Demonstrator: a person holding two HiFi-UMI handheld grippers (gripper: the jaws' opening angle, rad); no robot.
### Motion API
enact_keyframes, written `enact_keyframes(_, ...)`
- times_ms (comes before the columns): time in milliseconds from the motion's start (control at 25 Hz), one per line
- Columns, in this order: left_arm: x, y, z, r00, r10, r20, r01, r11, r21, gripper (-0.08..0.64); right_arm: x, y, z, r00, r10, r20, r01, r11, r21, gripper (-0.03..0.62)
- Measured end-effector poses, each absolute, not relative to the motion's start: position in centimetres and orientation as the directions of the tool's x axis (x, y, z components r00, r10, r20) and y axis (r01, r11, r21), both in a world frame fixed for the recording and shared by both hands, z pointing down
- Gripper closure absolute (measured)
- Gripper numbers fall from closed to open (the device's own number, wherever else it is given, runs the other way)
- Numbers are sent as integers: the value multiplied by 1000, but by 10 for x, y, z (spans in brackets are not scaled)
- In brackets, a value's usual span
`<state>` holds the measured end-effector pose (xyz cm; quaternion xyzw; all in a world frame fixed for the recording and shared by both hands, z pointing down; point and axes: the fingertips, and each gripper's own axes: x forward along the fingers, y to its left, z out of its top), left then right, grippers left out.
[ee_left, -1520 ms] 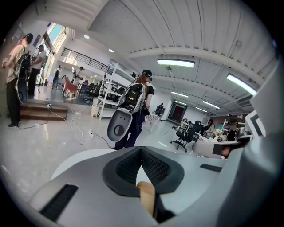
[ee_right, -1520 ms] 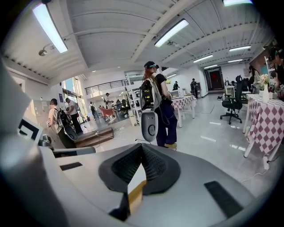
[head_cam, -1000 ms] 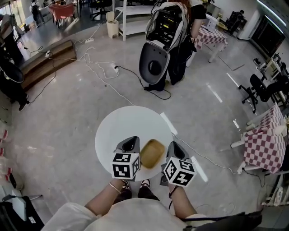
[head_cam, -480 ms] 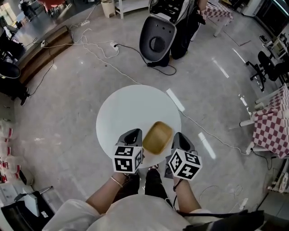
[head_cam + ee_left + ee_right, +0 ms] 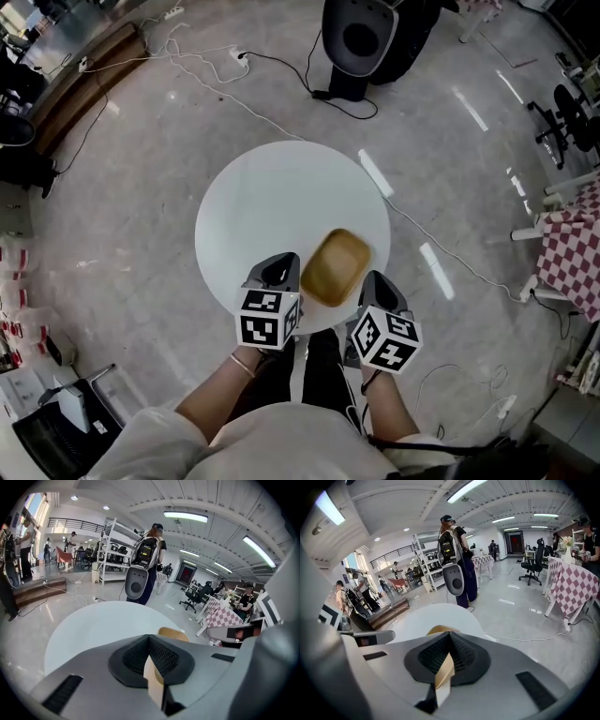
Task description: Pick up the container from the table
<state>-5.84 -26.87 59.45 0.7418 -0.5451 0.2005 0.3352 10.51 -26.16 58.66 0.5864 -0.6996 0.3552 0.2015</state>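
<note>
The container (image 5: 335, 267) sits on the table (image 5: 272, 187), toward its near right edge. It lies between the two grippers: the left gripper (image 5: 277, 272) just beside it on the left, the right gripper (image 5: 376, 284) on the right. A cable (image 5: 450, 258) crosses the floor (image 5: 141, 187) right of the table.

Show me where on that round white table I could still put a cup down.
The far half of the table and its left side, from the container out to the rim, are bare. The near right edge is crowded: the left gripper and right gripper each clamp the container there.
</note>
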Motion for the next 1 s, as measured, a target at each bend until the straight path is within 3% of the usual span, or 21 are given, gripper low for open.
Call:
enact_keyframes(800,-36,-262,626,431,-561,707,-901,-304,309,541,110,-245,625,-182,-609,772,-966,-36,-256,565)
enact_keyframes(840,-36,-262,627,434,-557,708,-900,-305,311,540,109,-245,626,-183,-606,774,-966,-36,-257,558)
enact_keyframes(920,-34,-262,629,444,-546,711,-895,-310,320,521,108,-244,629,-186,-598,780,-965,-40,-260,454)
enact_keyframes(1000,-32,-261,631,456,-532,714,-889,-318,330,454,107,-243,631,-184,-592,785,-965,-45,-259,451)
